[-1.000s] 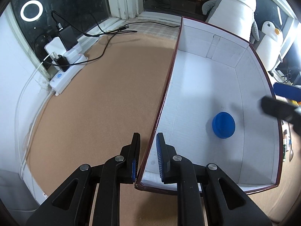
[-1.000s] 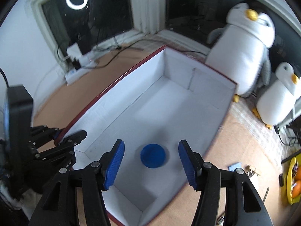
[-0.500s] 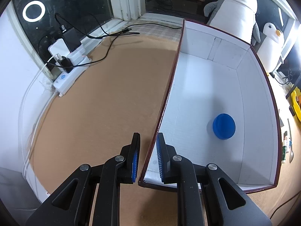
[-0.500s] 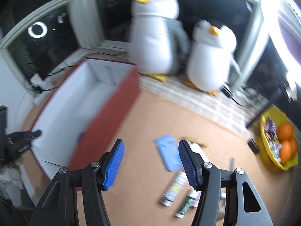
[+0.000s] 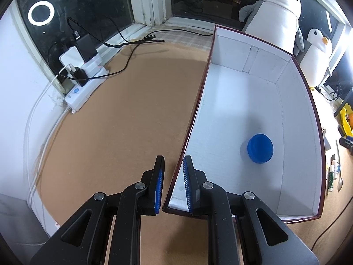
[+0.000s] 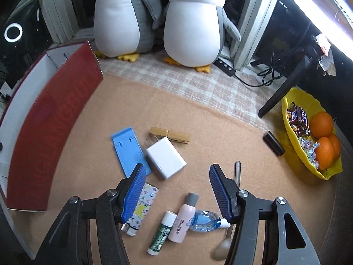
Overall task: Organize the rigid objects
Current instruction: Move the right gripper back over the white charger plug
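My left gripper [image 5: 173, 177] is shut on the near left wall of the red box with a white inside [image 5: 199, 101]. A blue round lid [image 5: 260, 148] lies on the box floor. My right gripper [image 6: 177, 186] is open and empty, hovering over loose items on the tan mat: a white block [image 6: 166, 158], a blue flat stand [image 6: 129, 152], a wooden clothespin [image 6: 169, 134], a pink bottle [image 6: 184, 219], a green tube [image 6: 162, 233], a clear blue bottle [image 6: 205, 220], a patterned card [image 6: 141, 205] and a spoon [image 6: 231, 216]. The box's red outer wall [image 6: 50, 130] is at the left.
Two plush penguins [image 6: 194, 22] stand at the back. A yellow tray [image 6: 308, 141] with oranges and sweets is at the right, a black cylinder [image 6: 273, 143] beside it. A power strip with cables [image 5: 83, 86] lies at the left by the window.
My right gripper swung out of the box to the right and now sits over the loose items. The left gripper has kept its hold on the box wall.
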`<state>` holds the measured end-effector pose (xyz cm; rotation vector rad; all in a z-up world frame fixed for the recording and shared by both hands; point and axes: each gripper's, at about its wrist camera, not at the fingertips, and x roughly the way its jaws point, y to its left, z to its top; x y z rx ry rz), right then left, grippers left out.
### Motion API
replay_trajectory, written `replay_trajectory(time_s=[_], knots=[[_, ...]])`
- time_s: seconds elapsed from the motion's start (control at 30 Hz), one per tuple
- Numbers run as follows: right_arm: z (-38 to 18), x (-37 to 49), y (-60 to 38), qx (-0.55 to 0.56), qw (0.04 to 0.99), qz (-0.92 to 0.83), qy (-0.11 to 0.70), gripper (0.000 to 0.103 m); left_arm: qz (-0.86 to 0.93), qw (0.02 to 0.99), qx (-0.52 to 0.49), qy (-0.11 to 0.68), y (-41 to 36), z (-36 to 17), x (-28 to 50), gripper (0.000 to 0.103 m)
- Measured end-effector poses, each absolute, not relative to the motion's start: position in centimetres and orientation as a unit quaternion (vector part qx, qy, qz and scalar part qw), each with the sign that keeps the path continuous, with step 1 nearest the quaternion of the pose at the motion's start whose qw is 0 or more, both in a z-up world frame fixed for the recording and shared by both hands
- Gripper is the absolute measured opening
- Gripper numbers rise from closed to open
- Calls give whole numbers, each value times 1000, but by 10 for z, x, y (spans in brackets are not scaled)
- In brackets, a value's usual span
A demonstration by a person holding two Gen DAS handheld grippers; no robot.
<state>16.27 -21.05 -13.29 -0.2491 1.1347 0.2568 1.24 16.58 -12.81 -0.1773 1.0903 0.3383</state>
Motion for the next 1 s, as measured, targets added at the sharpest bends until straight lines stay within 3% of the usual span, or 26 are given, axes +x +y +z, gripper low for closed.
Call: replay_trajectory(time_s=[0.23,0.37,1.0], knots=[[-148,166,-214,-132,820,113,545,56,153,837,-96,517,168,-124,10,16],[-153,169,-216,-137,819,111,546,62,148,837,-96,518,166,-123,10,16],[-165,179,-221,-139,814,131,549,63,146,833,-102,524,168,-119,10,16]])
